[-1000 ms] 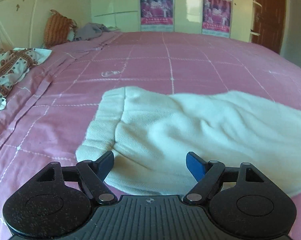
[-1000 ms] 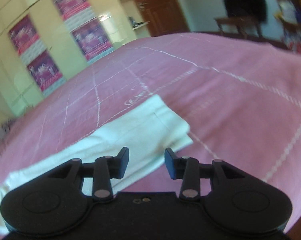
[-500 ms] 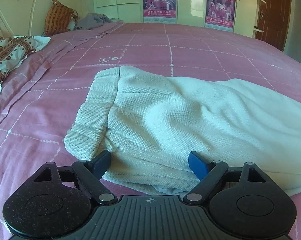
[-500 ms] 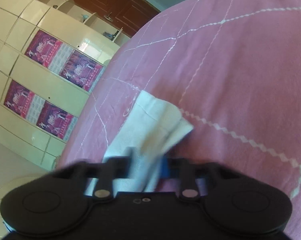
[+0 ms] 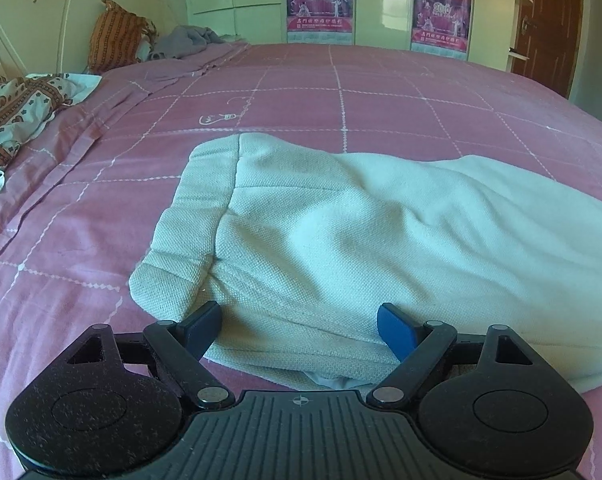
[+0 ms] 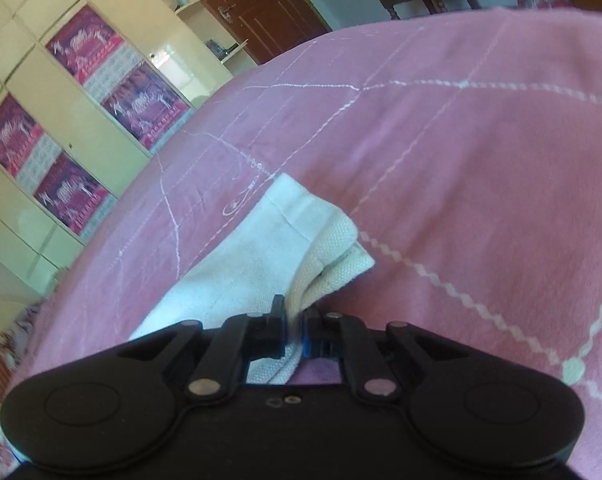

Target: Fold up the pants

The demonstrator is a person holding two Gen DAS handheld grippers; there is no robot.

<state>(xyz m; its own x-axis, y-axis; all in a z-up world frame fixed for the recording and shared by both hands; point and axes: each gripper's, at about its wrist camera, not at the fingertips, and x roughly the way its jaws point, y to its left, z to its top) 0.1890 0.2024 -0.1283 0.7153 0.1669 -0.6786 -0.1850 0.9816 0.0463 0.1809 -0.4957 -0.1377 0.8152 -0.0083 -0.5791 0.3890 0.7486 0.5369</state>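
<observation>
Cream-white pants (image 5: 341, 232) lie on a pink bedspread (image 5: 341, 92). In the left wrist view the waistband end lies at the left, with the near edge between the fingers of my left gripper (image 5: 299, 322), which is open and low over the fabric. In the right wrist view my right gripper (image 6: 293, 330) is shut on the leg-cuff end of the pants (image 6: 285, 232), and the cuff bunches up just beyond the fingers.
Patterned pillows (image 5: 17, 108) and an orange cushion (image 5: 117, 36) lie at the head of the bed on the left. A grey garment (image 5: 185, 42) lies at the far side. Wardrobes with posters (image 5: 321, 0) and a brown door (image 5: 545, 12) stand beyond the bed.
My right gripper has closed on the cuff end of the pants and lifted it slightly. My left gripper has moved closer onto the waistband edge and stays open.
</observation>
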